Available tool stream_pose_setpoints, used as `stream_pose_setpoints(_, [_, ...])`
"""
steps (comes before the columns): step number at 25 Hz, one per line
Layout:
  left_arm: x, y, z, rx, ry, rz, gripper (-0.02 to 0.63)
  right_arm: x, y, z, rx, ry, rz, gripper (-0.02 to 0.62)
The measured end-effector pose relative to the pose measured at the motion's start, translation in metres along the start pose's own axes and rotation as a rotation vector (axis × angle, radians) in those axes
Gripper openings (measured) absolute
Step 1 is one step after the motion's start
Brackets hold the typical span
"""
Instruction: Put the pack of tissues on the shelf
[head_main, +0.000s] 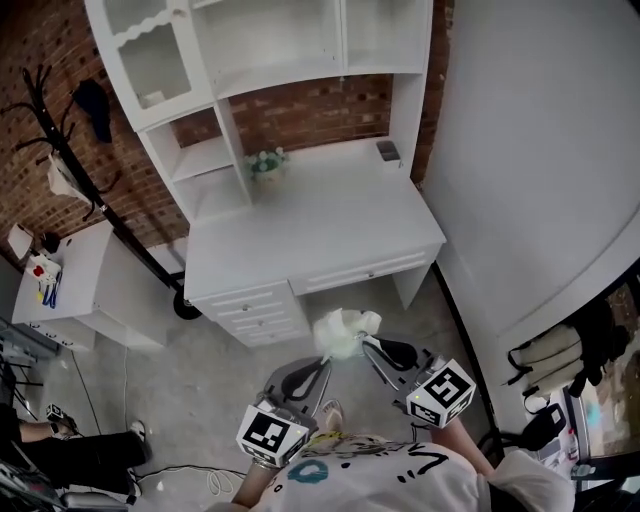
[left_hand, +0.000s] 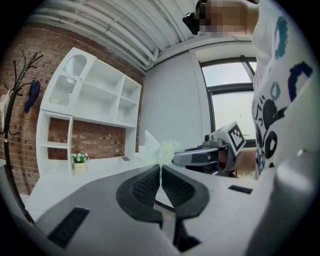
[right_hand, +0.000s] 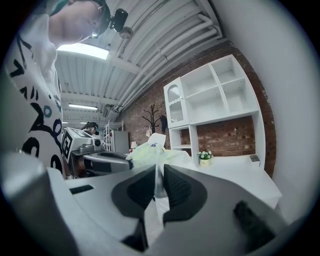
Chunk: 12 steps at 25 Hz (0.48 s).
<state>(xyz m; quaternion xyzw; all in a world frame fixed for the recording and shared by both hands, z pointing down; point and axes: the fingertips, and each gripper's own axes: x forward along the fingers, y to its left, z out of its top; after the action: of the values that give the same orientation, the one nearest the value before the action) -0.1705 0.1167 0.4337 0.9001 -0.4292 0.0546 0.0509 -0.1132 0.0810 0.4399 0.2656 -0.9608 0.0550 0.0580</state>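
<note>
The pack of tissues, pale green-white in a crinkly wrapper, hangs in the air in front of the white desk with its shelf unit. My left gripper is shut on the pack's near left edge. At the pack's right edge my right gripper is also shut on the wrapper. In the left gripper view the jaws pinch a thin flap of wrapper, with the pack just beyond. The right gripper view shows its jaws closed on wrapper, with the pack ahead and the shelves further off.
A small flower pot and a small box stand at the back of the desk. A black coat rack and a low white side table are to the left. A grey wall rises on the right. Another person is at the lower left.
</note>
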Motion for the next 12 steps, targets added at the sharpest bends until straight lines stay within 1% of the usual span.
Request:
stream_pose_setpoints(4, [0.016, 0.019, 0.008, 0.011, 0.003, -0.029, 0.016, 0.013, -0.018, 0.008, 0.002, -0.004, -0.034, 0.043])
stream_pose_setpoints(12, [0.044, 0.053, 0.019, 0.027, -0.002, -0.112, 0.017, 0.038, -0.047, 0.019, 0.008, -0.018, -0.118, 0.043])
